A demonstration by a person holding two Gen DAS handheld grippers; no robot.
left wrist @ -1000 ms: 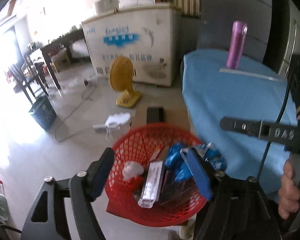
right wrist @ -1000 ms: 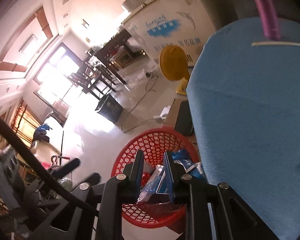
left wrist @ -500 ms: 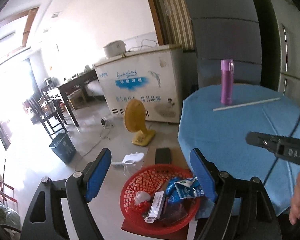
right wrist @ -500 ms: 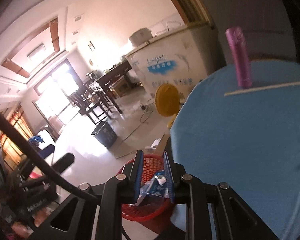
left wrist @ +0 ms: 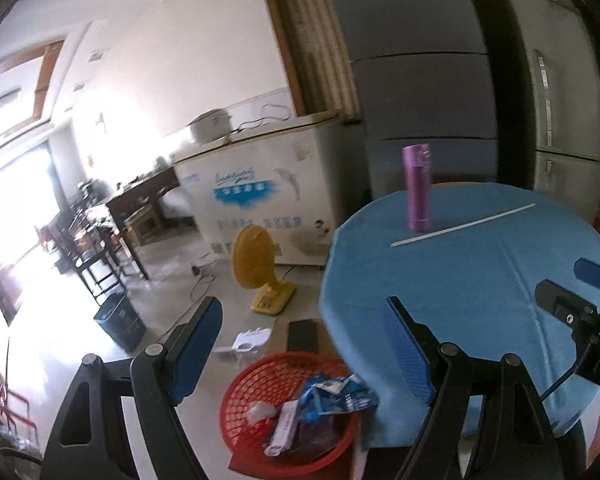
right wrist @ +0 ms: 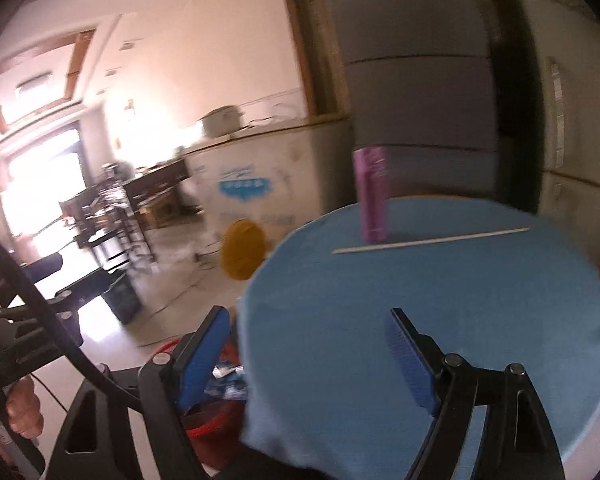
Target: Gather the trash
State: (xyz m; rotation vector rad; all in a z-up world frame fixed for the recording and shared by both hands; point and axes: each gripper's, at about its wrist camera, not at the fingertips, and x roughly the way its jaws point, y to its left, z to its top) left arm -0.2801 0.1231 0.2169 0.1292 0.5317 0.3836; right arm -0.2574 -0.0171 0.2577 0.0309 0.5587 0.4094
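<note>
A red mesh basket [left wrist: 260, 432] stands on the floor beside the round blue-clothed table [left wrist: 480, 280]. It holds a blue wrapper [left wrist: 336, 394], a white crumpled scrap [left wrist: 260, 410] and a long white packet [left wrist: 282, 428]. My left gripper [left wrist: 304, 348] is open and empty, above the basket. My right gripper [right wrist: 308, 356] is open and empty over the table's near edge; the basket [right wrist: 208, 420] shows partly behind its left finger [right wrist: 202, 356]. A purple bottle [left wrist: 418, 188] and a white stick [left wrist: 460, 226] are on the table's far side.
A yellow fan [left wrist: 260, 272] and a white freezer [left wrist: 268, 196] stand behind the basket. A dark bin [left wrist: 120, 322], a black flat object [left wrist: 302, 334] and a white object [left wrist: 248, 340] are on the floor. A grey fridge [left wrist: 560, 120] is behind the table.
My right gripper has opened and the blue wrapper it held now lies in the basket. Both grippers have risen and tilted up toward the table.
</note>
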